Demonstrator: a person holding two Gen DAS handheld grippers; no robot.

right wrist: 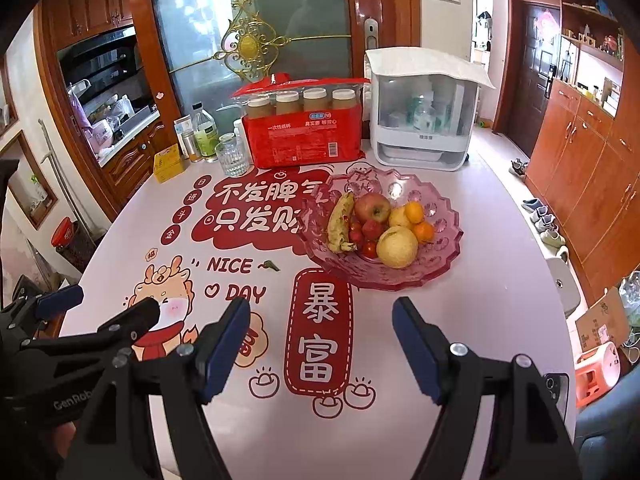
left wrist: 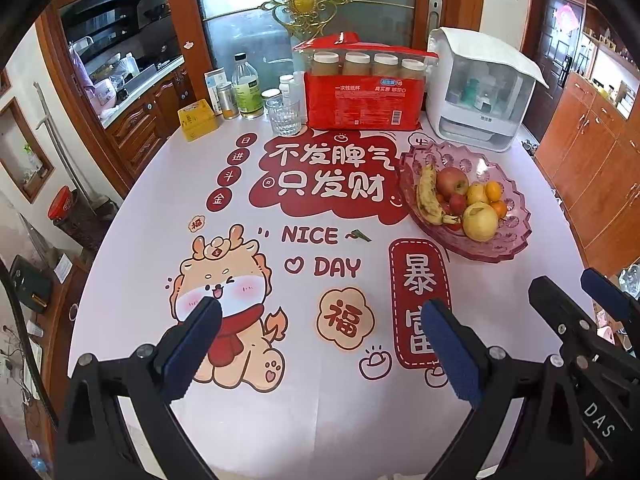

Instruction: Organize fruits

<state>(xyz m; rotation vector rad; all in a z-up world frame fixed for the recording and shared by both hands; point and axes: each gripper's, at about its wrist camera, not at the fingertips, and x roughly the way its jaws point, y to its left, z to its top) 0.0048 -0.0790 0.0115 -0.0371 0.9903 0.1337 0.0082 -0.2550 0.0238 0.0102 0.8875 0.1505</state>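
Note:
A pink glass fruit bowl (left wrist: pixel 516 236) (right wrist: pixel 444 216) stands on the printed tablecloth at the right. In it lie a spotted banana (left wrist: pixel 427 194) (right wrist: pixel 340 222), a red apple (left wrist: pixel 452 180) (right wrist: pixel 373 207), a yellow pear (left wrist: pixel 480 222) (right wrist: pixel 397 247), oranges (left wrist: pixel 493 191) (right wrist: pixel 414 212) and small red fruits (right wrist: pixel 370 230). My left gripper (left wrist: pixel 320 340) is open and empty above the near table. My right gripper (right wrist: pixel 320 344) is open and empty, in front of the bowl; it also shows at the right of the left wrist view (left wrist: pixel 576 300).
At the back stand a red paper-cup package (left wrist: pixel 362 104) (right wrist: pixel 306 140) with jars behind it, a white cabinet box (left wrist: pixel 476 92) (right wrist: pixel 424 116), a glass (left wrist: pixel 283 117) (right wrist: pixel 231 156), bottles (left wrist: pixel 247 88) and a yellow box (left wrist: pixel 197 120). A small green scrap (left wrist: pixel 358 235) (right wrist: pixel 272 266) lies mid-table.

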